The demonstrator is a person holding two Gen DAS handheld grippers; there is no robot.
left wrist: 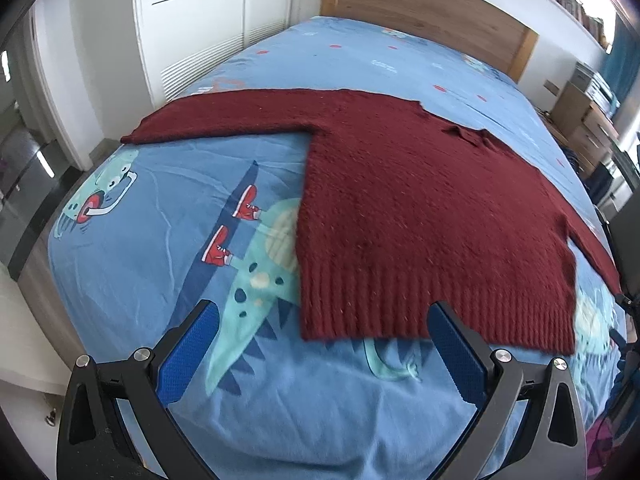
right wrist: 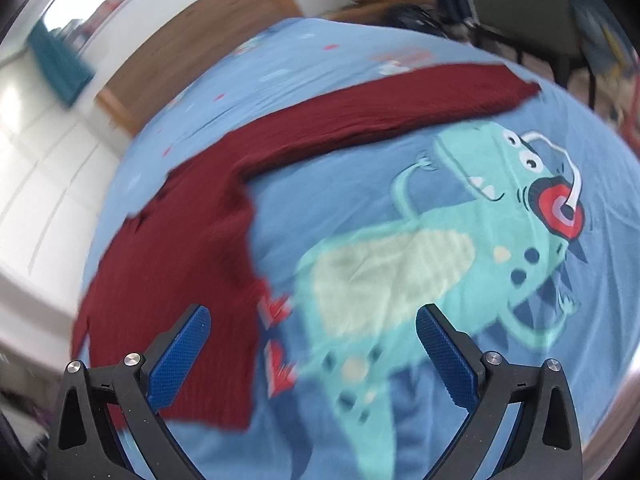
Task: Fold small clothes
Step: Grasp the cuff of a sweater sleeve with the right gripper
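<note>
- Sweater of dark red knit lies spread flat on the bed sheet, body in the middle and both sleeves stretched out sideways.
- Its ribbed hem faces the left gripper; the neckline points toward the wooden headboard.
- One sleeve runs out toward the white wardrobe side of the bed, the other along the opposite edge.
- The left gripper hovers just short of the hem, blue-padded fingers spread wide apart with nothing between them.
- In the right wrist view, which is motion-blurred, the sweater sits on the left of the frame, with a long sleeve reaching across the sheet above the printed teal dinosaur.
- The right gripper also has its fingers wide apart, holding nothing; the left one overlaps the sweater's edge in the picture, but whether it touches the knit cannot be told.
- The sheet is blue, with red sneakers printed beside the dinosaur.
</note>
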